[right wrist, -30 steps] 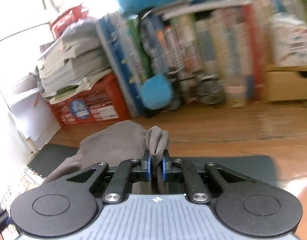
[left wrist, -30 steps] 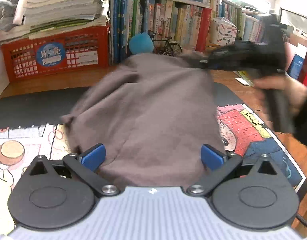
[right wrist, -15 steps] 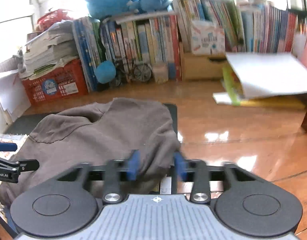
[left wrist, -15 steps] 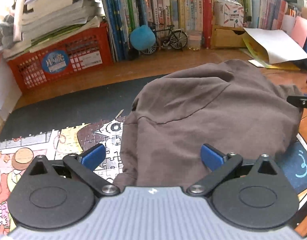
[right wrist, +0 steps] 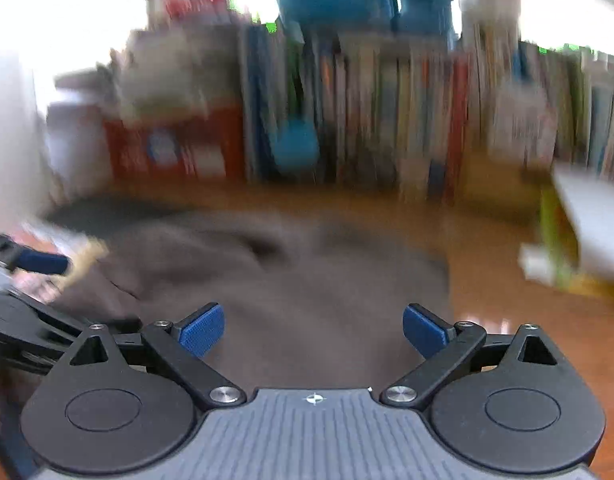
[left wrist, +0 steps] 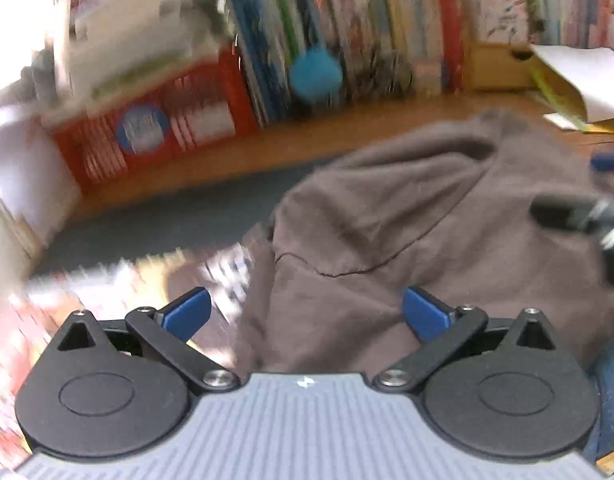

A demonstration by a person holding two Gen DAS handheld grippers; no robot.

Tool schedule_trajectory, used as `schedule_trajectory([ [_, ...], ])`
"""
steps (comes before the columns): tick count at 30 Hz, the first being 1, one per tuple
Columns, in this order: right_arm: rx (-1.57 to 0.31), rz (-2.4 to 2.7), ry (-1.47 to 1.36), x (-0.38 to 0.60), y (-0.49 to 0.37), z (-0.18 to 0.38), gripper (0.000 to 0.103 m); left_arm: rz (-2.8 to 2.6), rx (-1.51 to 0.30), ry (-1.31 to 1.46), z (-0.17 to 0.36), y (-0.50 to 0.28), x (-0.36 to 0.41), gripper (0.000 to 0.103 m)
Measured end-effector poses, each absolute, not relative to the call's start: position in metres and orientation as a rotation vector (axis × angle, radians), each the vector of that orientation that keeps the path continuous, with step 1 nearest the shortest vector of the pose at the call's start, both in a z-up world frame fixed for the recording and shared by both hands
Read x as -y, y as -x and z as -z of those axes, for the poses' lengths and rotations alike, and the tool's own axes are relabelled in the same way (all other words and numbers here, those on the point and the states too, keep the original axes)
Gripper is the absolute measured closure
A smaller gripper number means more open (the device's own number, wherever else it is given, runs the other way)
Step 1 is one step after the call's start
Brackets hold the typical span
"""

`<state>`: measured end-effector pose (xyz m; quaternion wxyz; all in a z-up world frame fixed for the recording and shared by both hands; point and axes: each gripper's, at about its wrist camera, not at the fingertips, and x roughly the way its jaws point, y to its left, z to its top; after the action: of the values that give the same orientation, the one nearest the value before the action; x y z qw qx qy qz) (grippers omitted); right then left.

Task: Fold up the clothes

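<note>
One garment is present: a brown shirt (left wrist: 407, 240) of soft knit cloth, lying in a rumpled heap with a curved seam across its near left part. It rests partly on a dark mat (left wrist: 167, 220) and partly on a printed jigsaw-pattern sheet (left wrist: 107, 280), both flat on the wooden table (left wrist: 267, 148); in the right wrist view the same shirt (right wrist: 307, 292) fills the near centre, blurred. Two grippers are counted. The left gripper (left wrist: 307, 316) has its two blue-padded fingers spread wide, one near the left edge of the shirt and one over the cloth, nothing held between them. The right gripper (right wrist: 313, 330) is likewise spread wide above the near part of the shirt, holding nothing. Whether either set of pads touches the cloth cannot be told. Each gripper appears at the edge of the other's view: the right one at the right of the left wrist view, the left one at the left of the right wrist view. Along the far side stands one row of upright books (left wrist: 367, 36), spines of mixed colours. At far left is one red plastic lattice crate (left wrist: 155, 132) bearing a round blue label, with a stack of papers (left wrist: 139, 48) on top. One round blue fuzzy ball (left wrist: 315, 76) sits before the books. At far right lie loose white and yellow sheets (left wrist: 579, 80). Both views are motion-blurred, the right one heavily.
</note>
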<state>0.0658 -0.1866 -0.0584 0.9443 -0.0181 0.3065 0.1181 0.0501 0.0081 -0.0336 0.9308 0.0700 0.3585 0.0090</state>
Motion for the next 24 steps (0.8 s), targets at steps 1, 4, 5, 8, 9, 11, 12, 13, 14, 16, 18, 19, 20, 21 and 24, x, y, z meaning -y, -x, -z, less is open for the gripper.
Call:
schedule_trajectory([
  [1,-0.663,-0.238,0.019,0.187,-0.072,0.069,0.0,-0.015,-0.738,-0.096,0.035,-0.05,-0.014,0.0],
  [4,-0.661,-0.231,0.005,0.188,-0.066,0.076,0.0,0.008,-0.781,0.05,0.036,-0.054,-0.033,0.0],
  [5,-0.67,-0.231,0.004,0.188,-0.065,0.079,0.0,0.016,-0.78,0.081,0.036,-0.054,-0.038,0.0],
  [8,-0.678,-0.229,0.011,0.187,-0.06,0.085,0.0,0.042,-0.768,0.05,0.037,-0.053,-0.039,0.0],
  [9,-0.678,-0.228,0.014,0.186,-0.058,0.087,0.0,0.047,-0.762,0.05,0.038,-0.053,-0.04,0.0],
  [11,-0.679,-0.227,0.017,0.187,-0.054,0.088,0.0,0.052,-0.746,0.054,0.039,-0.051,-0.041,0.0],
  [12,-0.679,-0.227,0.017,0.187,-0.052,0.089,0.0,0.055,-0.741,0.052,0.039,-0.05,-0.041,0.0],
  [13,-0.679,-0.227,0.017,0.188,-0.05,0.09,0.0,0.057,-0.737,0.052,0.039,-0.05,-0.041,0.0],
  [14,-0.679,-0.227,0.017,0.189,-0.049,0.09,0.0,0.06,-0.734,0.051,0.039,-0.05,-0.042,0.0],
  [16,-0.679,-0.227,0.017,0.19,-0.045,0.092,0.0,0.065,-0.725,0.052,0.039,-0.049,-0.042,0.0],
  [18,-0.679,-0.227,0.018,0.191,-0.042,0.093,0.0,0.068,-0.712,0.055,0.04,-0.048,-0.043,0.0],
  [19,-0.679,-0.226,0.018,0.191,-0.04,0.093,0.0,0.067,-0.701,0.057,0.041,-0.046,-0.043,0.0],
  [20,-0.679,-0.226,0.018,0.192,-0.038,0.094,0.0,0.066,-0.695,0.057,0.041,-0.046,-0.043,0.0],
  [21,-0.68,-0.226,0.018,0.193,-0.036,0.095,0.0,0.066,-0.694,0.058,0.04,-0.046,-0.043,0.0],
  [24,-0.68,-0.226,0.019,0.194,-0.034,0.095,0.0,0.07,-0.692,0.066,0.04,-0.046,-0.045,0.0],
])
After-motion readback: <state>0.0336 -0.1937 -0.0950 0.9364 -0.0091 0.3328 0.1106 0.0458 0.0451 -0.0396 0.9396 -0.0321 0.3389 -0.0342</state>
